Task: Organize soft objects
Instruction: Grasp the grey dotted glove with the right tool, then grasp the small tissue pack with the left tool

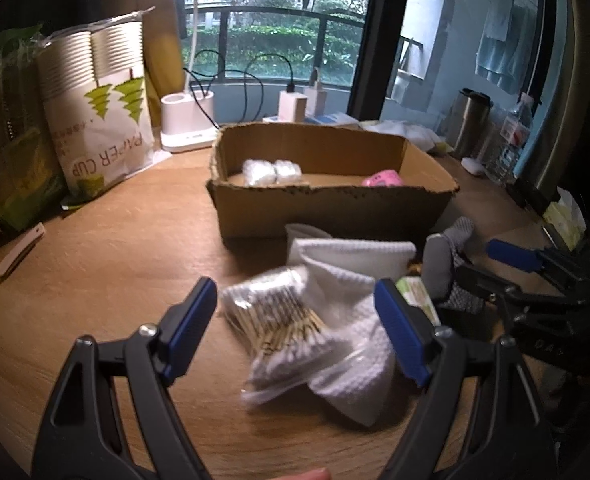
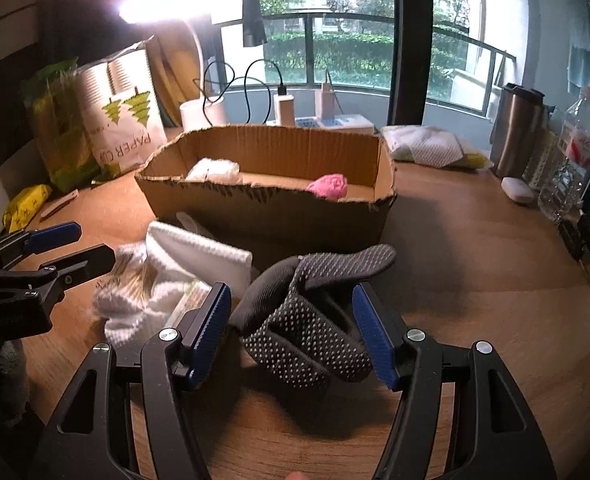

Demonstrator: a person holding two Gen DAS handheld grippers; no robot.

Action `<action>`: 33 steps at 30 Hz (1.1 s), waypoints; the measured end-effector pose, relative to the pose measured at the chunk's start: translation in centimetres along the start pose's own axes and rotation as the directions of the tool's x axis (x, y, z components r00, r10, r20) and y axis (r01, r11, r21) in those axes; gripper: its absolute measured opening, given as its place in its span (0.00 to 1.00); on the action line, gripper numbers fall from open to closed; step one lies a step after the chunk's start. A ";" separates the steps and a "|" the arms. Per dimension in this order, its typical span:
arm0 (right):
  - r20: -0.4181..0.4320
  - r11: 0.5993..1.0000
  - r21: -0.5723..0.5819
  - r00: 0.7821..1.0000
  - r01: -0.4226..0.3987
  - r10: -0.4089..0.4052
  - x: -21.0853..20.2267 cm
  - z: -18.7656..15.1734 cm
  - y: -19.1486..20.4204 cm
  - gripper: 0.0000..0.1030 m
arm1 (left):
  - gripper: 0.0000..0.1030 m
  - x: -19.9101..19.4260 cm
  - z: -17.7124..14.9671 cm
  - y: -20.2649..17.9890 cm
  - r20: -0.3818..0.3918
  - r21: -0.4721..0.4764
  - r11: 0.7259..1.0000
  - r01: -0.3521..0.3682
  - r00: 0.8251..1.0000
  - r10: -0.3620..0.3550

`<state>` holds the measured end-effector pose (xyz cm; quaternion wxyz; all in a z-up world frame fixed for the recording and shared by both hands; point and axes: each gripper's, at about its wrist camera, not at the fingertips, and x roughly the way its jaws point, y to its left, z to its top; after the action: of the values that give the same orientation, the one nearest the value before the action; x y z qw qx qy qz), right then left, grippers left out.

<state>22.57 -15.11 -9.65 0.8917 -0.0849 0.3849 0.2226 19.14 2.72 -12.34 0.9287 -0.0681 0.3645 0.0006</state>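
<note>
1. The left gripper (image 1: 295, 328), black with blue pads, stands apart over a clear bag of wooden cotton swabs (image 1: 279, 320) lying on a white waffle-weave cloth (image 1: 355, 280).
2. The right gripper (image 2: 293, 332) stands apart around a grey dotted glove (image 2: 307, 320), without pressing it.
3. Behind both sits an open brown cardboard box (image 2: 271, 208) on the wooden table (image 1: 115, 264), holding a pink knitted ball (image 2: 329, 186).

Glaring desk lamp (image 2: 163, 0), daylit window, fisheye-bent edges, slight motion blur.
</note>
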 end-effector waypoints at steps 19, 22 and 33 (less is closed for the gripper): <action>0.054 0.998 -0.004 0.996 -0.067 0.067 -0.6 -0.8 -2.6 0.16 | 0.80 0.8 0.2 -5.3 -0.033 0.110 0.994 0.021 0.999 -0.017; 0.089 0.998 0.015 0.994 -0.066 0.064 -2.0 -0.8 -3.8 0.16 | 0.80 1.1 0.2 -6.8 -0.040 0.149 0.988 0.031 0.999 -0.025; 0.098 0.995 0.078 0.994 -0.054 0.046 -3.2 -2.4 -7.5 0.16 | 0.61 3.8 -0.9 -10.6 -0.144 0.231 0.972 0.052 0.989 -0.019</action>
<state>22.52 -23.58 -9.18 0.9061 -0.0282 0.3520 0.2331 21.86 -8.04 -14.26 0.9021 0.0354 0.4253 -0.0636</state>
